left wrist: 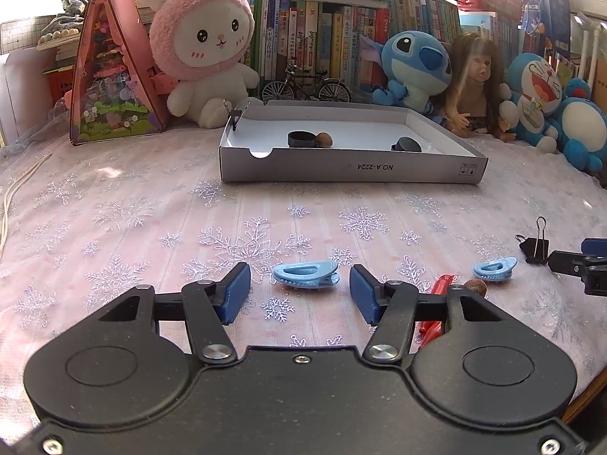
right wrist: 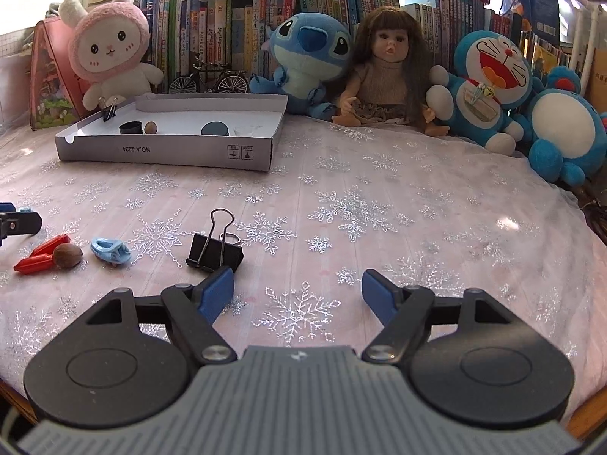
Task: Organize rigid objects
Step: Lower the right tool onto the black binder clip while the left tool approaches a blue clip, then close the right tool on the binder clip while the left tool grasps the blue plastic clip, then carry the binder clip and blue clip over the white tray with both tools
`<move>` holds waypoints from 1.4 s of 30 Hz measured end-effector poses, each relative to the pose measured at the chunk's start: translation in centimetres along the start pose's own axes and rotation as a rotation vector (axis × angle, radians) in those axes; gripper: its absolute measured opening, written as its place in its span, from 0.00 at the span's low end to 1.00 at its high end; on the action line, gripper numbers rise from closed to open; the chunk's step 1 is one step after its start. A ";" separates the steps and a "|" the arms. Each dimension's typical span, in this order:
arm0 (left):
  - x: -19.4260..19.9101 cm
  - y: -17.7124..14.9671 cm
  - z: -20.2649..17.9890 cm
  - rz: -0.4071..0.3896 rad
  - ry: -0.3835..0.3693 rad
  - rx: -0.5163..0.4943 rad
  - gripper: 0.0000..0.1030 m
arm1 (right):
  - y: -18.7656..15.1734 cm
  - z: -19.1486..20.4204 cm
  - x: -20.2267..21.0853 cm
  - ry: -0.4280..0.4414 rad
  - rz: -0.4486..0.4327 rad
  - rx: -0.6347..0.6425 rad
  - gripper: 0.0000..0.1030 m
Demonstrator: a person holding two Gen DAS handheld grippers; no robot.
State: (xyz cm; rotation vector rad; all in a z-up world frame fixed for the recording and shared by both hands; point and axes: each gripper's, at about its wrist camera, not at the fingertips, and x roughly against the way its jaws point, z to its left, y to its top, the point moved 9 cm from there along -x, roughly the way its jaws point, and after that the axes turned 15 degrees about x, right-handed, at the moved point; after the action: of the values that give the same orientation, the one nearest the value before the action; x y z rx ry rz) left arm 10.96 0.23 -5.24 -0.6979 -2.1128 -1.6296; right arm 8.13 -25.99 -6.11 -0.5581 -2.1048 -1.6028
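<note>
Two sets of fingers stand open and empty; the left gripper (left wrist: 299,292) should lower squarely around the blue hair clip (left wrist: 305,273) before closing, while the right gripper (right wrist: 297,295) lines up on the black binder clip (right wrist: 214,252).

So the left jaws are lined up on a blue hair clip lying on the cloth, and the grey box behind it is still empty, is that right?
Not quite. The blue hair clip does lie on the cloth ahead of the left gripper, but the grey box is not empty: the left wrist view shows a black cap, a nut and another dark cap inside.
</note>
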 end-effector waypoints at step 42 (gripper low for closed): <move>-2.0 2.9 -2.2 -0.019 0.001 0.011 0.36 | 4.2 4.6 -2.5 0.047 -0.038 -0.040 0.36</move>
State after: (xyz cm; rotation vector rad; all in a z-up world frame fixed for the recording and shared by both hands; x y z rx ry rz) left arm 14.27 -1.65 -3.54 -0.6751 -2.1324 -1.6267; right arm 12.09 -20.69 -5.30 -0.4913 -2.0644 -1.6666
